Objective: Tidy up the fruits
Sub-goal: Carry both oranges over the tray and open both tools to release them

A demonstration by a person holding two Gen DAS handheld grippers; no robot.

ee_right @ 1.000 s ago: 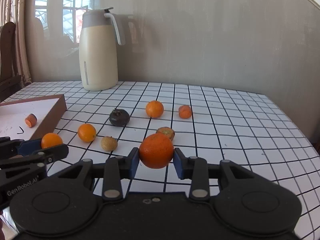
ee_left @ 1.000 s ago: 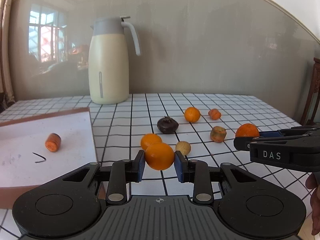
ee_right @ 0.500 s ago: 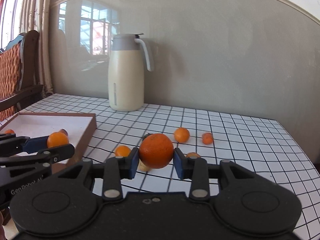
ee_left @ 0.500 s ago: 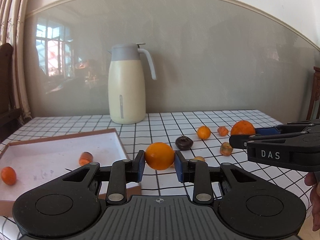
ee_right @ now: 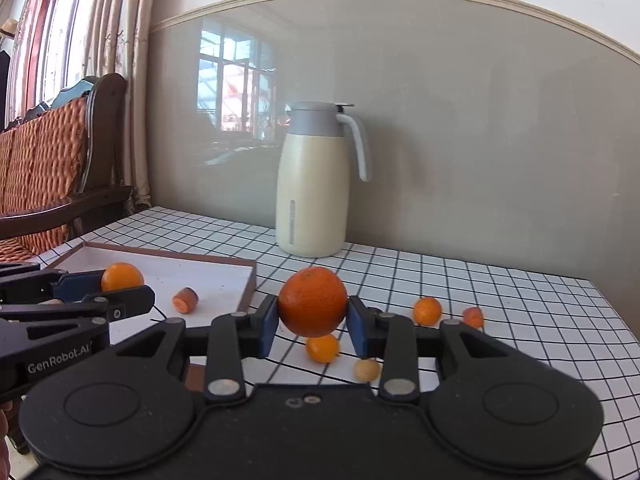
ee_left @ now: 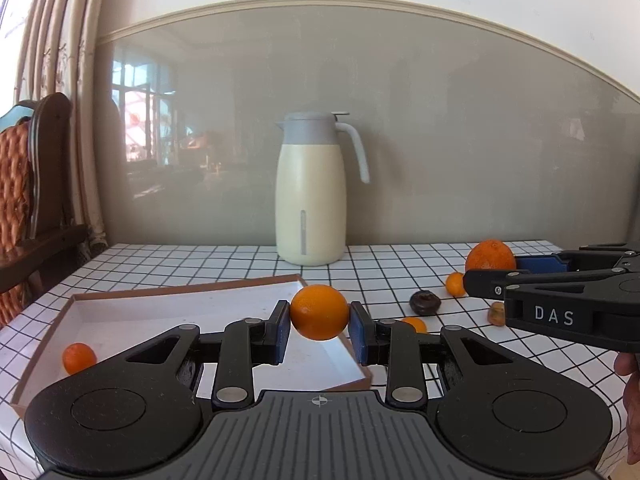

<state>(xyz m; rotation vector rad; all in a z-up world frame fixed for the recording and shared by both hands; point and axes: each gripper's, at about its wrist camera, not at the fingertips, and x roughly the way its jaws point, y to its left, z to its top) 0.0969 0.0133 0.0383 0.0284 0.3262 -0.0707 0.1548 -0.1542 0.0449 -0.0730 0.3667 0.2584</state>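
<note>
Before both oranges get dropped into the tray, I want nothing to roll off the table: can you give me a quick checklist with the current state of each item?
1. Left gripper shut on its orange: ok.
2. Right gripper shut on its orange: ok.
3. Left orange over the tray: ok, near the tray's right edge.
4. Right orange over the tray: not ok, it hangs over bare tablecloth.
5. Free space in the tray: ok, only a small orange fruit and a cut orange piece show.
6. Grippers apart from each other: ok.
</note>
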